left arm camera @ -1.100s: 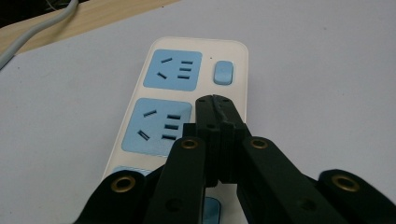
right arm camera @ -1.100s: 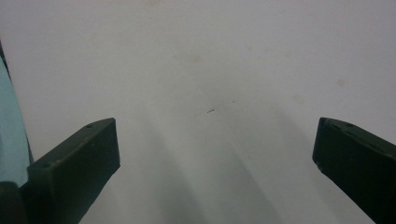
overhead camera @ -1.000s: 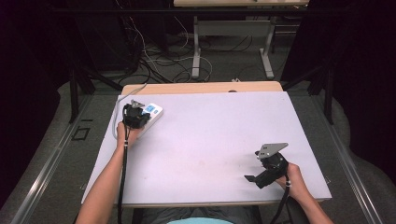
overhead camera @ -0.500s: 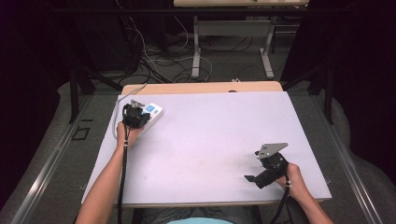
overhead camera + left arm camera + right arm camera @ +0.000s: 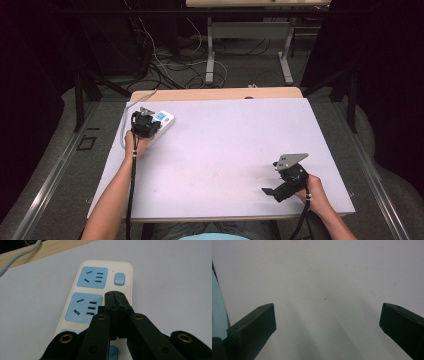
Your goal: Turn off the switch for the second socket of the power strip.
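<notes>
A white power strip (image 5: 165, 119) with light blue sockets lies at the far left of the white tabletop (image 5: 225, 140). My left gripper (image 5: 144, 123) hovers over it. In the left gripper view the jaws are pressed together with nothing between them, and my left gripper (image 5: 114, 293) ends at the right edge of the middle socket of the power strip (image 5: 92, 280), just short of a small blue switch (image 5: 119, 279). My right gripper (image 5: 274, 188) rests near the front right of the table. In its own view my right gripper (image 5: 328, 320) stands wide open over bare tabletop.
The strip's grey cable (image 5: 131, 107) runs off the far left edge over a wooden strip (image 5: 215, 94). Beyond the table are floor cables (image 5: 165, 60) and a second table's legs (image 5: 285, 55). A teal shirt (image 5: 215, 236) shows at the front edge.
</notes>
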